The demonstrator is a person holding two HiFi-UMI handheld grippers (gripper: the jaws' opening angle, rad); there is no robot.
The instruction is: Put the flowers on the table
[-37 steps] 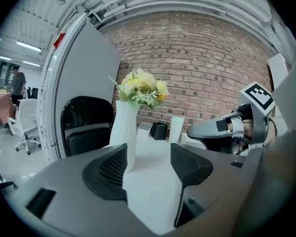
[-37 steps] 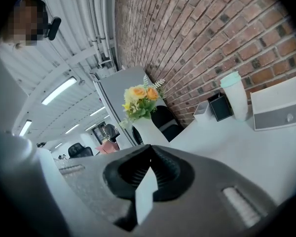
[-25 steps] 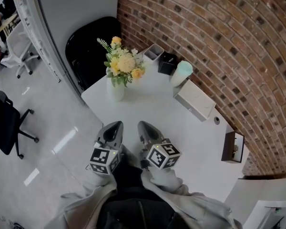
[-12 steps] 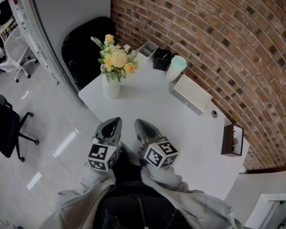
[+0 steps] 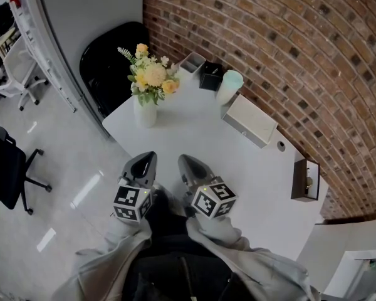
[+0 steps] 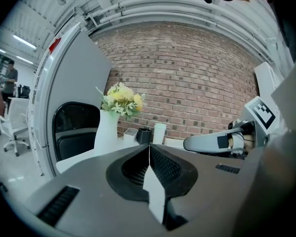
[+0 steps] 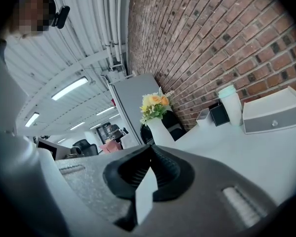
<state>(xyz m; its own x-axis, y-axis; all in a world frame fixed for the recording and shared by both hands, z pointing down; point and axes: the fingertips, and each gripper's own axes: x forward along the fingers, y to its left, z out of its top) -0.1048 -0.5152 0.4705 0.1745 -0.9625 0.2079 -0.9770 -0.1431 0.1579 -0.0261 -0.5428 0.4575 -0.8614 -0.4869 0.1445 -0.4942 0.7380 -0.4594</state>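
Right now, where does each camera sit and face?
Head view: head-mounted, steeply down onto white table; left gripper, right gripper, grey sleeves show.
Left gripper view: along its shut jaws toward red brick wall; right gripper shows.
Right gripper view: along its shut jaws across the table.
All share the white vase of yellow flowers.

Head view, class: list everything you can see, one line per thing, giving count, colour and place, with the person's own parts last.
table: one, white, against brick wall
vase: one, white, table's far left corner
flowers: one bunch, yellow and white, in vase
open bin: one, grey, table's far end
small box: one, black, beside open bin
cup: one, pale green, beside small box
drawer box: one, white, along wall
chair: one, black, behind table
office chair: one, black, far left
left claw: one, grey, shut, empty, table's near edge
right claw: one, grey, shut, empty, beside left claw
sleeves: two, grey, bottom
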